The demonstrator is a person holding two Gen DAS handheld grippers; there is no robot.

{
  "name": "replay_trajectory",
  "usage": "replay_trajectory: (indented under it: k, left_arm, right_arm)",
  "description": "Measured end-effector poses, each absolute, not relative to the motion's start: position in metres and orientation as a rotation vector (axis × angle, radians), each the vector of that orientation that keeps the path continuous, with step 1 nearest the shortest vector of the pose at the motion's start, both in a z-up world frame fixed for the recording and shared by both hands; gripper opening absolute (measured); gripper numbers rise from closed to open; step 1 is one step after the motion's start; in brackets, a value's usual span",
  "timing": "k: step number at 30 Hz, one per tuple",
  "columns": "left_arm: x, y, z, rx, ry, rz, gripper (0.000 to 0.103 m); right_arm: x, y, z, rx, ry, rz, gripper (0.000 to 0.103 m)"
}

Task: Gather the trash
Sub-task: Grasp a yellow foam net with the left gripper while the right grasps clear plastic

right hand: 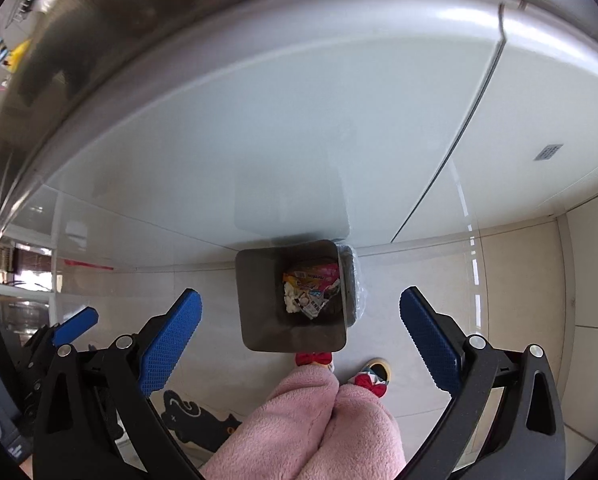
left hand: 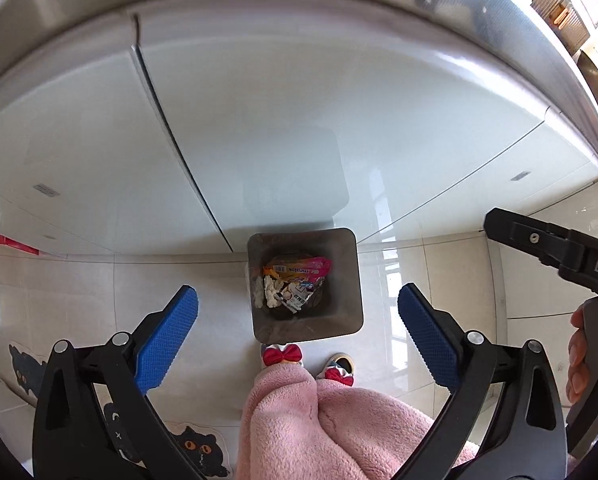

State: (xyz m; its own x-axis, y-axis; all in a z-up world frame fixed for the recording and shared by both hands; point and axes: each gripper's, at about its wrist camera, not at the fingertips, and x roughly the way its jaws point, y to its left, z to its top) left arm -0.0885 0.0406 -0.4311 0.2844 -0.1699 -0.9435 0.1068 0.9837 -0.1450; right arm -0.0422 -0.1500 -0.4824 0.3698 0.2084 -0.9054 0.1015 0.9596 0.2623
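Glossy tile floor (left hand: 439, 280); square grey bin (left hand: 305, 284) holds crinkled wrappers (left hand: 295, 284); both grippers' ridged blue fingers (left hand: 167, 336) released, empty.

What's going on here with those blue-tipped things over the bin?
A person in pink fleece trousers stands at a small grey bin on the kitchen floor, holding tongs in each hand. Both the left tongs and the right tongs are wide open and empty above it. Wrappers and crumpled paper already lie in the bin, so the trash seems to be dropped in.
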Motion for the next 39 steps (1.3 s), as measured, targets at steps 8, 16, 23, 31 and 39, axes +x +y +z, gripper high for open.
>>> replay_trajectory:
  k: [8,16,23,31,39]
  left_arm:
    - [-0.082,0.068,-0.346,-0.062,1.209,-0.079,0.095]
    - [-0.04,0.09,-0.27,-0.038,1.077,-0.029,0.095]
    - [0.02,0.107,-0.242,-0.044,1.047,-0.019,0.095]
    - [0.092,0.117,-0.257,-0.059,1.074,-0.03,0.089]
    - [0.129,0.115,-0.283,-0.064,1.112,-0.081,0.078]
  right_arm:
    - [-0.063,-0.154,-0.37,0.179,0.941,0.112,0.1]
    - [-0.026,-0.136,-0.318,0.151,0.807,0.155,0.1]
    - [0.014,-0.111,-0.302,0.112,0.782,0.187,0.098]
    - [0.049,-0.094,-0.315,0.087,0.83,0.173,0.092]
    - [0.074,-0.087,-0.331,0.076,0.88,0.158,0.079]
